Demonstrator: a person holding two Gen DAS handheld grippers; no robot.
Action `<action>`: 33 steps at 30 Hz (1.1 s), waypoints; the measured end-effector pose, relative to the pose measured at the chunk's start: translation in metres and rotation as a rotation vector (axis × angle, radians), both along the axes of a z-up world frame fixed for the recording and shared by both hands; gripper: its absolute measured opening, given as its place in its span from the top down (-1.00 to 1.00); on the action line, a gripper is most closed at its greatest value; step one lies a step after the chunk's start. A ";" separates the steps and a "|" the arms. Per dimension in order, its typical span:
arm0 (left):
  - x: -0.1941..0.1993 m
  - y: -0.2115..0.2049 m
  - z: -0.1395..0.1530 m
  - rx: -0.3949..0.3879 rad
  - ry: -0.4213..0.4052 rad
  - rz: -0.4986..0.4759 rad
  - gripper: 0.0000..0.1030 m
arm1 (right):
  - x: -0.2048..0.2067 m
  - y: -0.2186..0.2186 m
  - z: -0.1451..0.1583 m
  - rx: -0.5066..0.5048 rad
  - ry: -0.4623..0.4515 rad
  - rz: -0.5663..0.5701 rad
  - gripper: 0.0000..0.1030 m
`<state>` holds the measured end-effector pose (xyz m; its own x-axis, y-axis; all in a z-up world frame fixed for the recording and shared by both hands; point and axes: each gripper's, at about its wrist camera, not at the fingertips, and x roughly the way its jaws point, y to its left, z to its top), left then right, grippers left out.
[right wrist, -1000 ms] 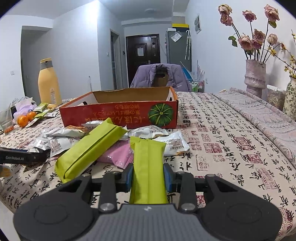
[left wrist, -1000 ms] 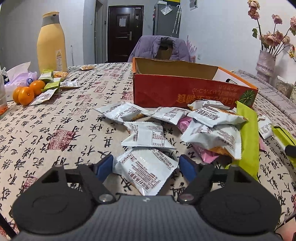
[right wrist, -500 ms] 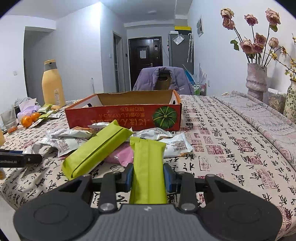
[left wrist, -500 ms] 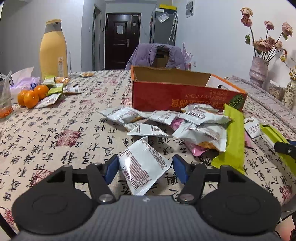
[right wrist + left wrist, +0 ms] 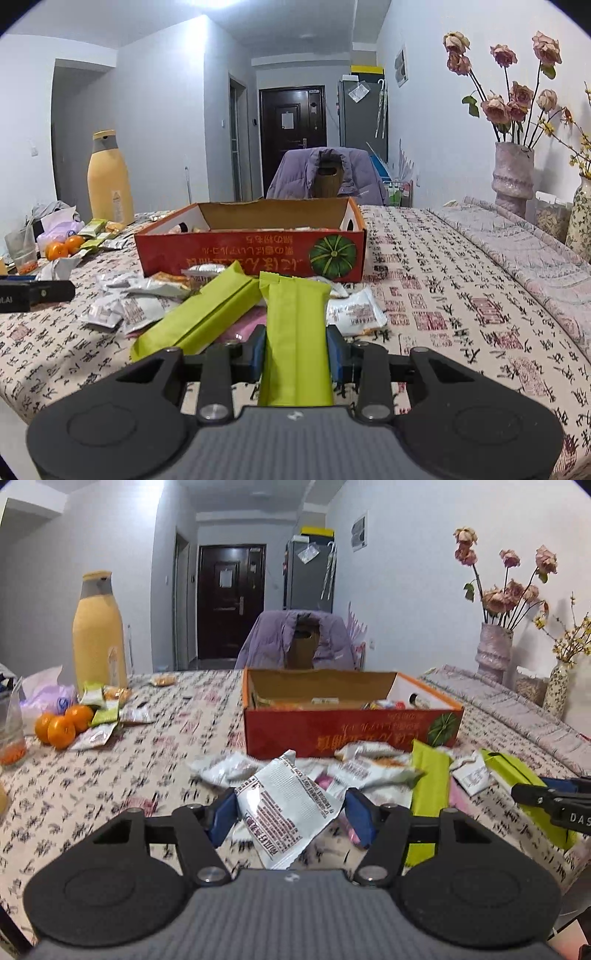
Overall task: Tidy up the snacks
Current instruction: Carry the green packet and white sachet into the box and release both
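My left gripper point(image 5: 291, 814) is shut on a white snack packet point(image 5: 286, 808) and holds it above the table, in front of the red cardboard box point(image 5: 351, 734). Several white, pink and green packets point(image 5: 373, 771) lie in a heap before the box. My right gripper point(image 5: 295, 350) is shut on a green snack bar point(image 5: 295, 332), held above the table before the box point(image 5: 251, 254). A second green bar point(image 5: 199, 317) lies on the heap to its left. The box holds some snacks.
A yellow bottle point(image 5: 98, 635), oranges point(image 5: 61, 725) and small packets point(image 5: 105, 716) sit at the far left. A flower vase point(image 5: 513, 177) stands at the right on a covered ledge. A chair with a purple jacket point(image 5: 328, 177) is behind the table.
My left gripper closed on the white packet and lifted it off the table toward the box. My right gripper, still holding the green bar, rose slightly.
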<state>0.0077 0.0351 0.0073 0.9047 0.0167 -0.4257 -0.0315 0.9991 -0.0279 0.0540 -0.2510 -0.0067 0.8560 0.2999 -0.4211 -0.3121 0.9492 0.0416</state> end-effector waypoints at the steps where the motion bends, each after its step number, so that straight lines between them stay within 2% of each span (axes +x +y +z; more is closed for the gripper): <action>1: 0.002 -0.001 0.002 0.000 -0.007 -0.002 -0.24 | 0.002 0.001 0.002 0.000 -0.007 -0.001 0.37; 9: 0.027 -0.012 0.022 0.020 -0.069 -0.022 -0.24 | 0.027 0.006 0.019 0.000 -0.064 0.000 0.37; 17: 0.066 -0.022 0.047 0.060 -0.142 -0.028 -0.24 | 0.070 0.020 0.044 -0.013 -0.132 0.006 0.37; 25: 0.112 -0.024 0.058 0.068 -0.155 -0.035 -0.24 | 0.121 0.037 0.065 -0.025 -0.175 0.015 0.37; 33: 0.162 -0.028 0.066 0.069 -0.153 -0.034 -0.24 | 0.178 0.054 0.074 -0.029 -0.156 0.017 0.37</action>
